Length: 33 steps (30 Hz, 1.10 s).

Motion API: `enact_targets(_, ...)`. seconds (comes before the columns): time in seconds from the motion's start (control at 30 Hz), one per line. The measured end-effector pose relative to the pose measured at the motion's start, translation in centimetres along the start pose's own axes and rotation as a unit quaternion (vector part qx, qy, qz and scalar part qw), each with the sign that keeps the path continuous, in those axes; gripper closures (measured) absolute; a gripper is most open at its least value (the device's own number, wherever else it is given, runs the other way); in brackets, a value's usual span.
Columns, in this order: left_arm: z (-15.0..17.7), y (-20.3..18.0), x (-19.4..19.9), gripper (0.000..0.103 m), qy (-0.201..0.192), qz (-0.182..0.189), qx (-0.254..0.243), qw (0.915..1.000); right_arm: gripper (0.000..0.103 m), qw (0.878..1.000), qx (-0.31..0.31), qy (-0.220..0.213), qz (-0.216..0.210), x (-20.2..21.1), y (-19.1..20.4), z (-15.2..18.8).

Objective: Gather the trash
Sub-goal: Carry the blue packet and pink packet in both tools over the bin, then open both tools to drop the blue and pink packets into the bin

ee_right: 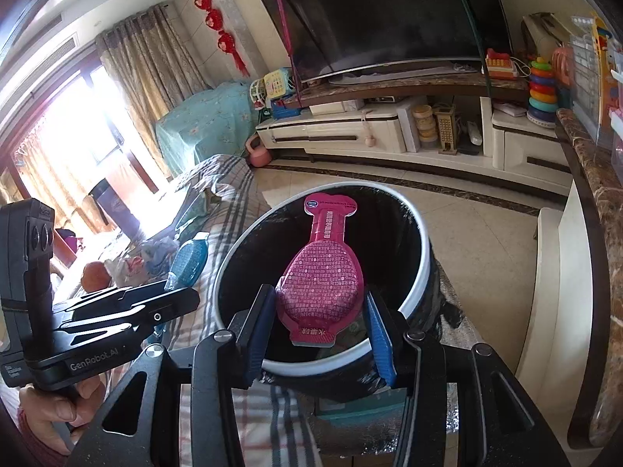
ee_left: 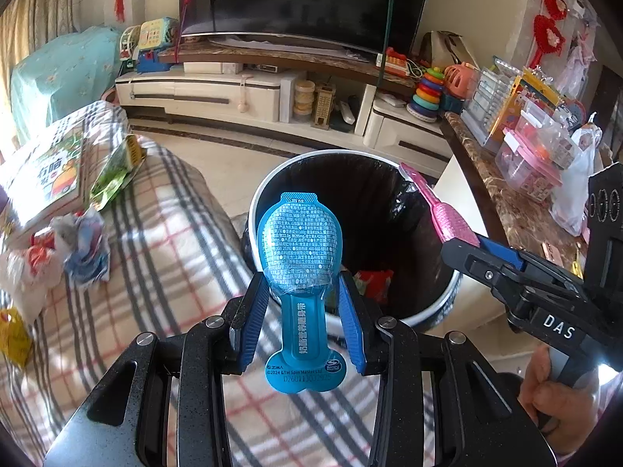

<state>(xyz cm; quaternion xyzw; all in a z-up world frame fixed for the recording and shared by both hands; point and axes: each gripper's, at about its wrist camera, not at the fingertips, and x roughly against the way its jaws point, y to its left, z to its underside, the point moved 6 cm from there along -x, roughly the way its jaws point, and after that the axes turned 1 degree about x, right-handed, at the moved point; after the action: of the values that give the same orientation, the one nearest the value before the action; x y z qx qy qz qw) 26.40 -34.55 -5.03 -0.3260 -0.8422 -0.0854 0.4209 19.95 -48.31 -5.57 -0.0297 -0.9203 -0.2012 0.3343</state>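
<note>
My left gripper [ee_left: 303,292] is shut on a blue spoon-shaped snack wrapper [ee_left: 300,249], held at the near rim of the trash bin [ee_left: 272,183]. My right gripper [ee_right: 319,315] is shut on a pink wrapper of the same shape [ee_right: 323,272], held over the open bin [ee_right: 424,257], which has a black liner. The pink wrapper [ee_left: 447,214] and right gripper [ee_left: 463,243] also show at the right of the left wrist view. The blue wrapper [ee_right: 189,260] and left gripper [ee_right: 173,288] show at the left of the right wrist view. A red wrapper [ee_left: 373,282] lies inside the bin.
A plaid-covered sofa [ee_left: 167,233] beside the bin holds crumpled wrappers [ee_left: 81,245], a green packet [ee_left: 117,171] and a book [ee_left: 50,171]. A marble counter [ee_left: 506,202] with boxes and bags is at the right. A TV stand [ee_left: 241,89] stands across the tiled floor.
</note>
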Motion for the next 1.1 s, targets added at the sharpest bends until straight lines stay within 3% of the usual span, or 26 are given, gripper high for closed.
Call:
enact_targets(0.8, -1.5, -0.6, -3.8, 0.068, 0.025, 0.004, 0.000, 0.9997, 0.056, 1.000, 0.013, 0.012, 0.010, -2.8, -0.7, -1.9)
enact_targets(0.9, -1.7, -0.6, -4.0, 0.056, 0.027, 0.007, 0.003, 0.9996, 0.054, 1.000, 0.008, 0.016, 0.007, -3.1, -0.9, -1.9)
enact_targets(0.97, -1.7, -0.5, -3.9, 0.039, 0.022, 0.006, 0.004, 0.9997, 0.052, 1.000, 0.002, 0.020, 0.005, -3.3, -1.1, -1.9)
enact_targets(1.1, -1.4, 0.0, -3.0, 0.038, 0.010, 0.001, 0.007, 0.9999, 0.045, 1.000, -0.007, 0.015, 0.002, -2.8, -1.3, -1.7)
